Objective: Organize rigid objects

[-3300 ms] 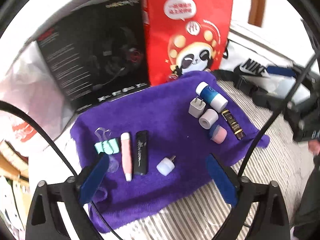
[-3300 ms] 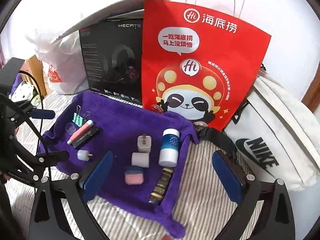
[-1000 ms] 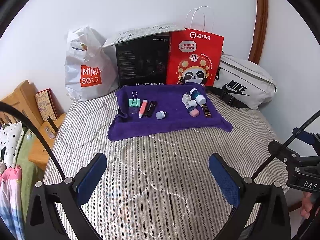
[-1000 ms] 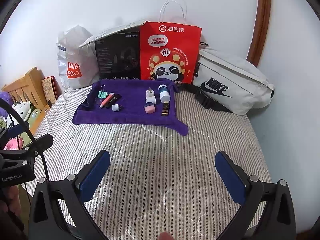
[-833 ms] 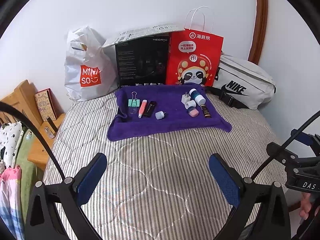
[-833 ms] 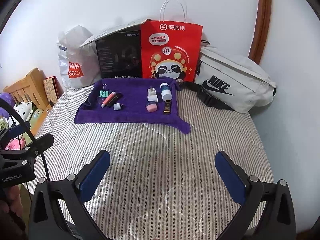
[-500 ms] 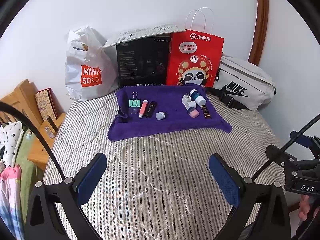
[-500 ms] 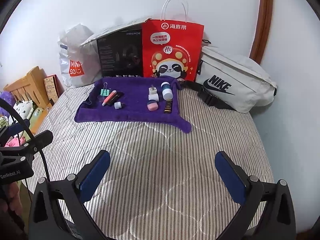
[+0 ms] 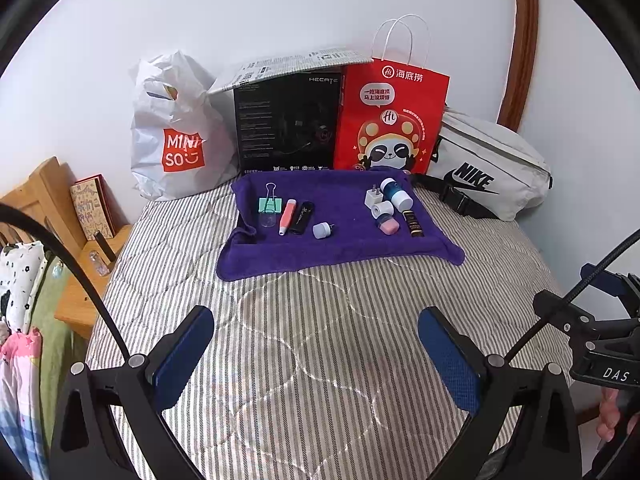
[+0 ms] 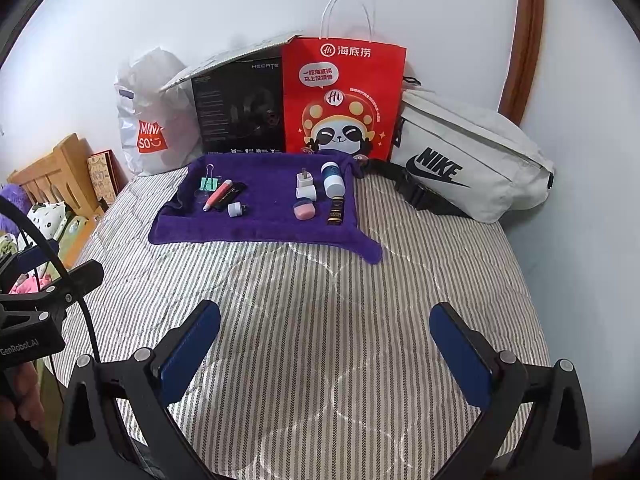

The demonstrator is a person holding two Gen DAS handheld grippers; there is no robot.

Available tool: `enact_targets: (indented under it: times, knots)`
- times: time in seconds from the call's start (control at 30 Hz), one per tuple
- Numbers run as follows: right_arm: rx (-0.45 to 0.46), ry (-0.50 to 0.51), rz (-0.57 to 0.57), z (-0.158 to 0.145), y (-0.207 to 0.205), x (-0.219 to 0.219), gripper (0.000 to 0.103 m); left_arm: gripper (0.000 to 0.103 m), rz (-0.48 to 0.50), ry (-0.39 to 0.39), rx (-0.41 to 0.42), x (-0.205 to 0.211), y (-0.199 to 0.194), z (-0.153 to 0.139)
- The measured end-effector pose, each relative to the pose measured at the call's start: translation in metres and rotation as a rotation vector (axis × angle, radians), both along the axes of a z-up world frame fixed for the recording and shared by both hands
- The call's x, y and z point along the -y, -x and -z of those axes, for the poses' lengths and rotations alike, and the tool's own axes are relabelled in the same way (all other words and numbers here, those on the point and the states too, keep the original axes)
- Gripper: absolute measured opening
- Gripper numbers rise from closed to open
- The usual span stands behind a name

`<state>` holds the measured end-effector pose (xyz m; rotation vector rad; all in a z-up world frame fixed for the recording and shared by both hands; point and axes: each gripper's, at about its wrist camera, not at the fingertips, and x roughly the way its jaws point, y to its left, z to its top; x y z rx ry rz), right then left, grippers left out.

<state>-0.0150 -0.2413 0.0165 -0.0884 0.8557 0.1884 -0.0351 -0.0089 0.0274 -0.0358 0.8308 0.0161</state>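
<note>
**Inspector:** Status of the tools?

**Assessor:** The left gripper (image 9: pixel 312 350) has its blue-padded jaws spread wide and holds nothing. The right gripper (image 10: pixel 326 340) is likewise spread and empty. Both hang over bare striped quilt (image 9: pixel 320 320), well apart from the work.

**Inspector:** Where are the task items?

**Assessor:** All lie on the purple fleece towel (image 9: pixel 340 248) at the far end of the bed, in two clusters. Left cluster: a mint-green binder clip (image 9: pixel 270 202), a slim pink pen-shaped stick (image 9: pixel 287 216), a flat black rectangular case (image 9: pixel 303 216) and a small lavender plug-shaped cap (image 9: pixel 321 230). Right cluster: a white wall charger (image 10: pixel 304 180), a blue-and-white cylindrical bottle lying on its side (image 10: pixel 333 179), a small white roll (image 10: pixel 306 193), a squat pink jar (image 10: pixel 304 210) and a dark brown-and-gold tube (image 10: pixel 336 210).

**Inspector:** Recommendation for the step in hand?

**Assessor:** In my judgement the sorting looks largely done, so this is a check or final touch. Any approach should come in low and straight, jaws aligned across an item's narrow side. The bottle and roll may roll; the towel may drag. The pen and case lie side by side and need a careful, separated pinch.
</note>
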Motion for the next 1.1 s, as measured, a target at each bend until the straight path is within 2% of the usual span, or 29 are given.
enact_targets:
  times: [1.1]
  knots:
    - [0.005, -0.007, 0.018, -0.0007, -0.0009, 0.0067, 0.103, 0.103, -0.001, -0.007, 0.001, 0.0056, 0.0029, -0.0019]
